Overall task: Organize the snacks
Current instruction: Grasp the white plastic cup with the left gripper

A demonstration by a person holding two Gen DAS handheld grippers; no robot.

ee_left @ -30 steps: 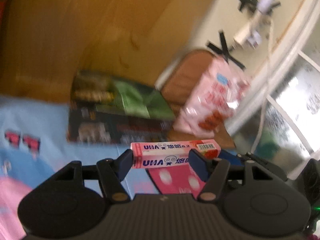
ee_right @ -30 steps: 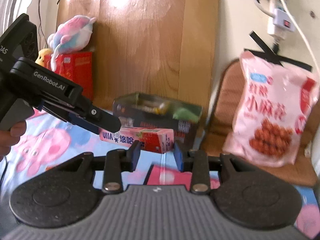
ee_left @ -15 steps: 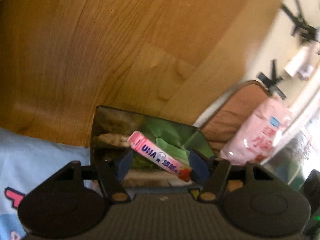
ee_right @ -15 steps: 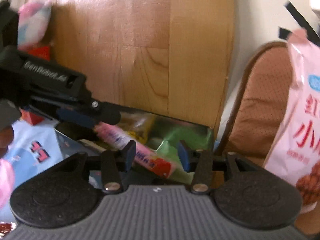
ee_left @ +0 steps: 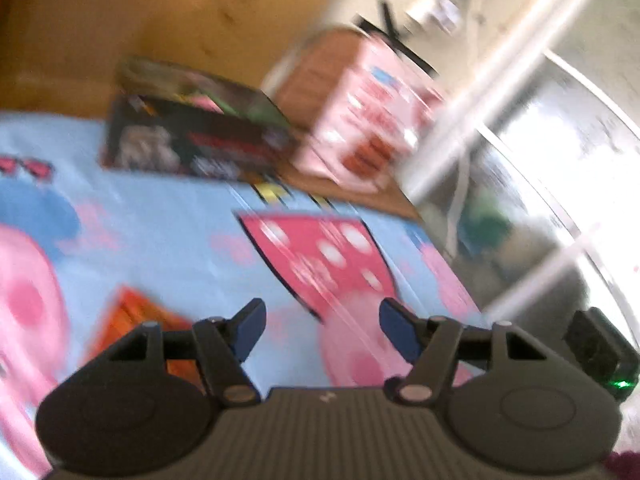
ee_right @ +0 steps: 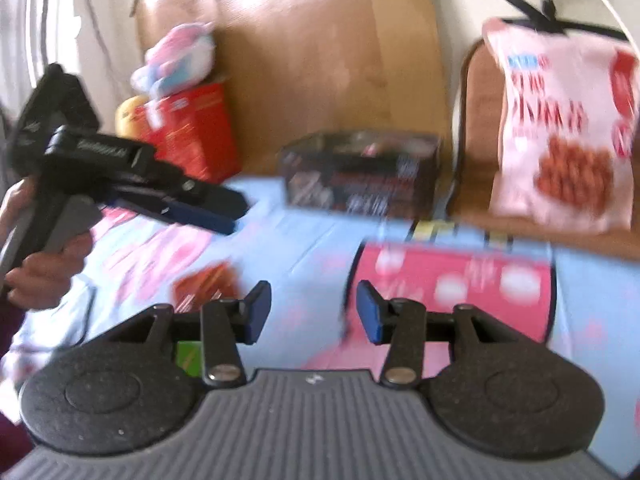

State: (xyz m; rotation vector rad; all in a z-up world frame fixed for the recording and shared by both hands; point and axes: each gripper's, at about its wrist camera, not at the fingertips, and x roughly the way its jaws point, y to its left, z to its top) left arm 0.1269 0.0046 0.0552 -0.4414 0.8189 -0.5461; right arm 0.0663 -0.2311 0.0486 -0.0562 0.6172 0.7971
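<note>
A dark open box [ee_left: 192, 140] holding snacks stands at the far edge of the cartoon cloth; it also shows in the right wrist view [ee_right: 360, 176]. A strip of pink shows inside it, blurred. My left gripper [ee_left: 322, 330] is open and empty, well back from the box above the cloth. It also shows from the side in the right wrist view [ee_right: 224, 210]. My right gripper [ee_right: 314, 310] is open and empty, also back from the box. An orange-red snack pack [ee_left: 136, 320] lies on the cloth near the left fingers; it also shows in the right wrist view [ee_right: 208, 284].
A large pink snack bag [ee_right: 564, 128] leans on a brown chair [ee_right: 480, 120] right of the box. A red box [ee_right: 188, 132] with a plush toy [ee_right: 176, 56] stands at the left. A wooden board [ee_right: 320, 48] backs the scene. A green item [ee_right: 188, 354] lies under my right gripper.
The pink candy box that my left gripper held over the dark box is no longer in the jaws. Both grippers have pulled back from the box, and both views are blurred by motion.
</note>
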